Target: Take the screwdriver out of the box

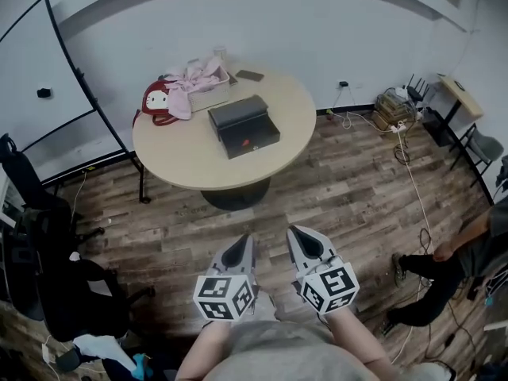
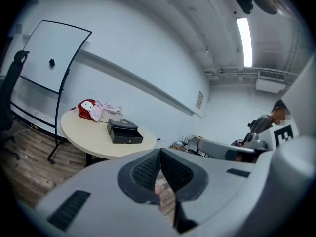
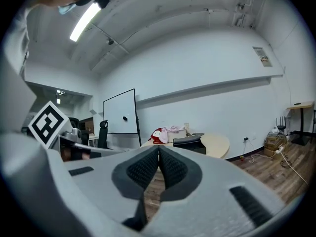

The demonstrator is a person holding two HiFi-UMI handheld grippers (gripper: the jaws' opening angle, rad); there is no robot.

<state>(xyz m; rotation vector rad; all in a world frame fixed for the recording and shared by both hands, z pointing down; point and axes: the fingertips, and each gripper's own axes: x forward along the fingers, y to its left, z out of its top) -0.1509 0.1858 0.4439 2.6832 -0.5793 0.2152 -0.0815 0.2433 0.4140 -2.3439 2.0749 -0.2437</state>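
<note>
- Nearest: left claw and right claw are held side by side in front of the person's body, both pointing toward the tabletop.
- Left claw, own view: ribbed pads meet at the tips with nothing between them. Closed and empty.
- Right claw, own view: same reading, pads together and nothing held.
- Between claws and tabletop: bare wooden floor. Both claws are well apart from the tabletop's near edge.
- Round tabletop: black box sits near its middle, and the lid appears to be down. There is a small red spot on the front face; whether it is a latch cannot be told.
- Screwdriver: seen in no view. Judged to be inside the box, unconfirmed.
- Behind the box: red bag with pink cloth draped over it, and a phone near the far edge.
- Step in hand (judgement): the approach. Box untouched, nothing of the task done yet.
- Next move calls for: closing the gap to the tabletop, then spreading one claw to catch the lid's front edge and raise it. The other claw should be kept free to reach in once the screwdriver shows.
- Watch: the light box may slide when the lid is pulled.
</note>
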